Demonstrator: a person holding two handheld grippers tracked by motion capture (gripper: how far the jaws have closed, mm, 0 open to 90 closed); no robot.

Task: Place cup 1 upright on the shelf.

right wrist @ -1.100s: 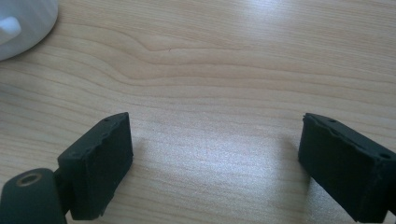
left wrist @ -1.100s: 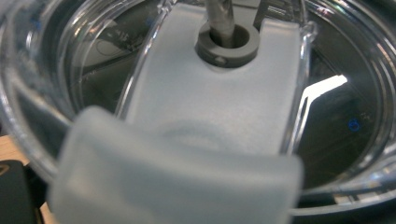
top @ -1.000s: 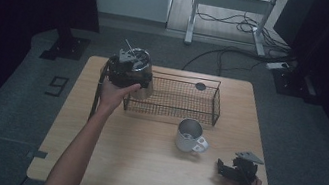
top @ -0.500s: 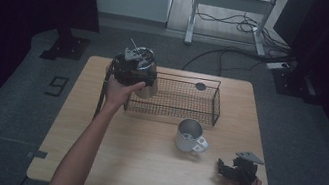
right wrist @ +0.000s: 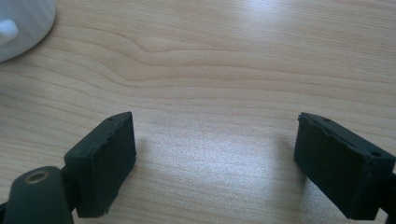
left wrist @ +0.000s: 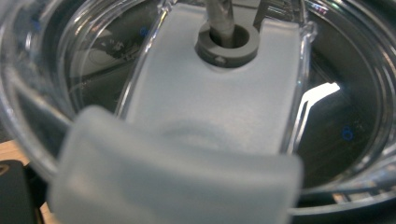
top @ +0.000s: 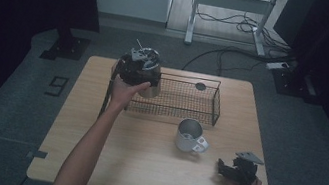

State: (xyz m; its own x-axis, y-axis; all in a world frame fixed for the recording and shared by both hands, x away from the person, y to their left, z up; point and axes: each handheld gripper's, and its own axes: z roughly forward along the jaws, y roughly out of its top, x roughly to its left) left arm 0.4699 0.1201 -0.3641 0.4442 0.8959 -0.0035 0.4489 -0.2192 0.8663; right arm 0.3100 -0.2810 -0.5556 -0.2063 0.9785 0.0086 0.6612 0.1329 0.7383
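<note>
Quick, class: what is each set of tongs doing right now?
Left tongs: holding the lidded tumbler at the basket's end.
Right tongs: open, empty, just been closing.

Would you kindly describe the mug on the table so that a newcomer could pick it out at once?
Start at the wooden table and find the black wire basket along its far side. Just in front of the basket's right half stands the mug, upright on the bare wood. It is the pale, open-topped cup with a white side handle, unlike the lidded tumbler held at the basket's left end.

smooth pale wooden table (right wrist: 243, 60) with visible grain; glossy clear plastic tumbler lid (left wrist: 336, 116) with frosted flap; black wire mesh basket (top: 186, 101); matt black rubbery gripper pads (right wrist: 105, 158).
</note>
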